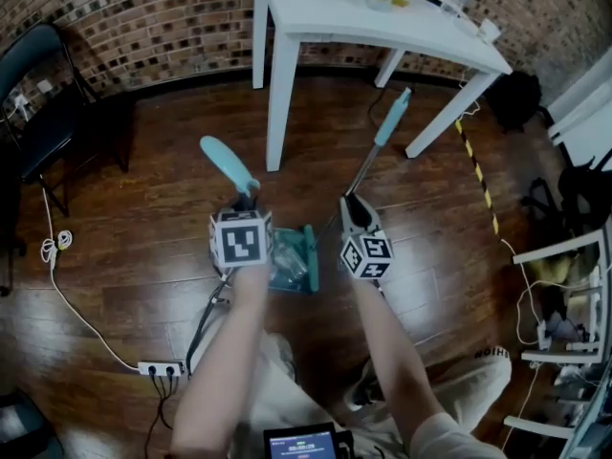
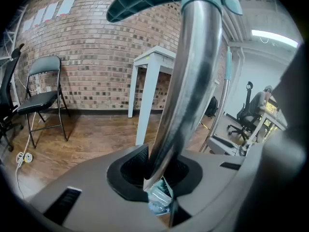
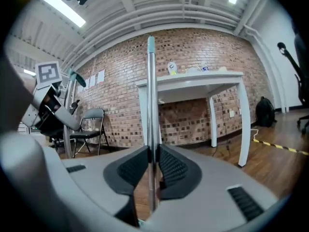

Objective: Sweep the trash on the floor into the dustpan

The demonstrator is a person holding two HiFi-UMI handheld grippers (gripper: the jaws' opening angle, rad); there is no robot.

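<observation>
Wood floor point(image 1: 134, 208), brick wall point(image 1: 143, 27), white table point(image 1: 316, 12) at the back, chair point(image 1: 38, 103) off to the left. Head view has the teal dustpan point(image 1: 308, 256) sitting on the floor between both grippers, with clear plastic trash point(image 1: 285, 264) in it. You only see the actual grips in the gripper views: left gripper point(image 2: 159, 170) is clamped on the dustpan handle point(image 2: 188, 81), and right gripper point(image 3: 153, 163) is pinching the broom pole point(image 3: 151, 91).

dustpan point(image 1: 311, 259) is sitting on floor point(image 1: 143, 256) between both grippers, trash point(image 1: 285, 262) lying in it. dustpan handle point(image 1: 228, 163) is sitting in left gripper point(image 1: 247, 204), broom handle point(image 1: 368, 165) in right gripper point(image 1: 350, 210). table point(image 1: 335, 17) is standing behind them, chair point(image 1: 38, 103) far left.
</observation>
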